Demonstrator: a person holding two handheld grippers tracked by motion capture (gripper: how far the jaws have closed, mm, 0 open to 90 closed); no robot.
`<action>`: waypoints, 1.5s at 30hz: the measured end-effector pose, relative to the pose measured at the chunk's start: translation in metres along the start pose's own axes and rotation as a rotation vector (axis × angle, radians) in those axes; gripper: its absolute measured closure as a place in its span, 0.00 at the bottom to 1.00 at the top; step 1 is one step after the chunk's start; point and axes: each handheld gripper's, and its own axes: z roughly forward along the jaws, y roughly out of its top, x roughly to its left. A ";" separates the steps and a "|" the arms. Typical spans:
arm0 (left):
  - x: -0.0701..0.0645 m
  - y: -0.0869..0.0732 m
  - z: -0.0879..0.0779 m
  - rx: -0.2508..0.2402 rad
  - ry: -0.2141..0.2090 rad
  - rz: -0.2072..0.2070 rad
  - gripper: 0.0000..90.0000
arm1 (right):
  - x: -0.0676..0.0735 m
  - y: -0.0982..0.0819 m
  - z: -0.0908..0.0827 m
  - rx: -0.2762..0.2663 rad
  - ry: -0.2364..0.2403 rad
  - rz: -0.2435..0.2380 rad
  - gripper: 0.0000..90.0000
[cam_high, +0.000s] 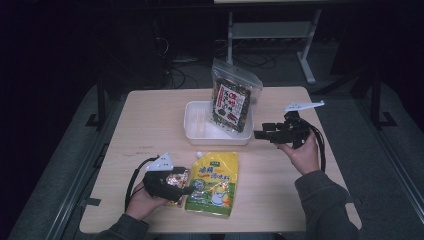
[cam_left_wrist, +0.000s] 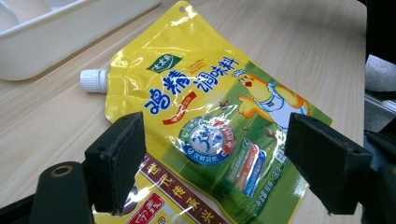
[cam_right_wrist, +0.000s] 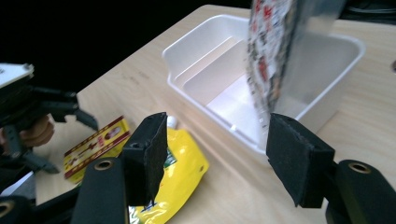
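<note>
Step in hand: looks like packing snack packets into the white bin; the left tongs line up on the yellow spout pouch.
Left tongs: jaws spread wide in the left gripper view, pouch lying between and beyond them, nothing pinched yet.
Right tongs: the right tongs are open too, empty, hovering just beside the bin's right end.
Pouch location: flat on the surface, front of the bin, white cap pointing toward it.
Underneath: a red-and-yellow packet pokes out below the pouch's near corner.
Already in: the dark seaweed-style bag stands upright in the bin.
Next move, my call: lower the left jaws onto the pouch's edge, close on that alone, avoiding the lower packet.
</note>
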 end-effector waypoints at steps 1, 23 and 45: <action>0.000 0.000 0.000 0.001 0.000 0.001 0.22 | 0.002 -0.002 0.000 0.008 0.000 -0.001 0.42; -0.003 0.003 0.005 0.023 -0.004 0.020 0.22 | 0.029 -0.039 0.026 0.137 0.039 -0.009 0.44; -0.002 0.003 0.004 0.016 -0.002 0.013 0.22 | 0.013 -0.048 0.079 0.289 0.022 0.080 0.60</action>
